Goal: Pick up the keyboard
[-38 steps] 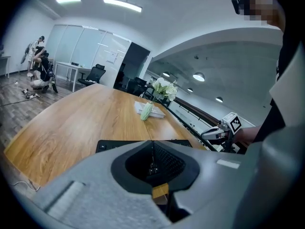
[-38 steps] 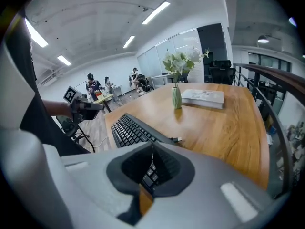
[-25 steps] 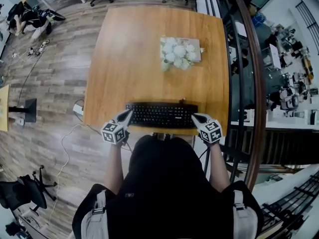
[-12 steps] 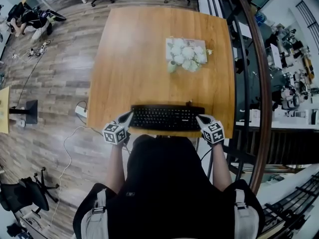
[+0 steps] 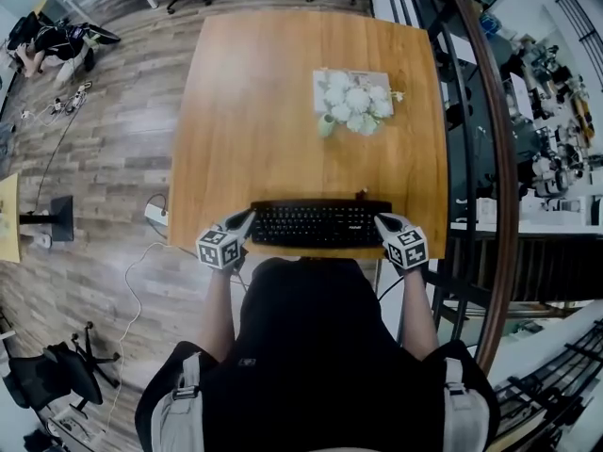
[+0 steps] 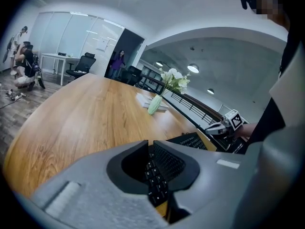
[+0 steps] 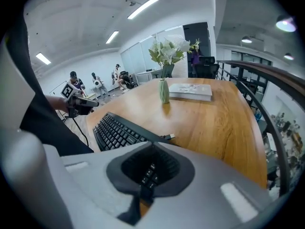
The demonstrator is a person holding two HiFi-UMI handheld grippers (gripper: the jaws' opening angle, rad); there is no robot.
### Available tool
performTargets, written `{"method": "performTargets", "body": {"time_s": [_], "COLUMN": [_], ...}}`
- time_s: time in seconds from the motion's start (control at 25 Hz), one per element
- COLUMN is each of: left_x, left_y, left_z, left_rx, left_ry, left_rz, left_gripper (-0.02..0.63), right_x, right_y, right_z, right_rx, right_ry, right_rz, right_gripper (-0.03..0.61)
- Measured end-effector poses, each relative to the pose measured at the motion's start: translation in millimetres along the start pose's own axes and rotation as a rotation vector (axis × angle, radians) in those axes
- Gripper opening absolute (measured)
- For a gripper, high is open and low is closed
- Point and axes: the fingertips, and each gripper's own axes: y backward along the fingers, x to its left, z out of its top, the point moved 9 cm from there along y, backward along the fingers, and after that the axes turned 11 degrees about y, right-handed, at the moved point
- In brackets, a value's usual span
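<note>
A black keyboard (image 5: 320, 225) lies along the near edge of the wooden table (image 5: 283, 111). My left gripper (image 5: 246, 217) is at its left end and my right gripper (image 5: 381, 220) is at its right end. Both point in toward the keyboard. In the left gripper view, the left gripper (image 6: 148, 143) has its jaws shut tip to tip over the keyboard (image 6: 193, 140), with nothing between them. The right gripper (image 7: 152, 145) is likewise shut above the keyboard (image 7: 114, 130) in the right gripper view. I cannot tell whether either tip touches the keys.
A vase of white flowers (image 5: 350, 102) stands on a book (image 7: 190, 90) at the table's far right. The keyboard's USB plug (image 7: 169, 137) lies loose behind it. A railing (image 5: 490, 158) runs along the right. A power strip (image 5: 155, 213) and cables lie on the floor to the left.
Both grippers have sunk slightly toward the keyboard's ends. Their jaws stay shut and the keyboard has not moved on the table.
</note>
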Motion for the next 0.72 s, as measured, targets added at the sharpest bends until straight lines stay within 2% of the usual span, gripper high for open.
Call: {"method": "performTargets", "body": {"time_s": [0.32, 0.4, 0.44, 0.56, 0.72], "left_x": [8, 10, 11, 14, 20], "left_y": [-5, -8, -9, -13, -16], "left_z": [-7, -10, -12, -16, -23], "left_rx": [0.028, 0.040, 0.048, 0.073, 0.091], "left_ry": [0.011, 0.023, 0.028, 0.033, 0.047], "left_rz": [0.009, 0.006, 0.008, 0.021, 0.037], "left_gripper": [0.020, 0.023, 0.039, 0.152, 0.187], "right_x": [-9, -12, -13, -17, -22], "right_y": [0, 0, 1, 1, -7], "right_z": [-21, -25, -27, -35, -47], "right_rx": [0.017, 0.027, 0.032, 0.032, 0.028], "right_ry": [-0.079, -0.095, -0.099, -0.115, -0.170], "right_rz": [-0.040, -0.045, -0.049, -0.078, -0.106], "right_gripper": [0.009, 0.090, 0.093, 0.108, 0.147]}}
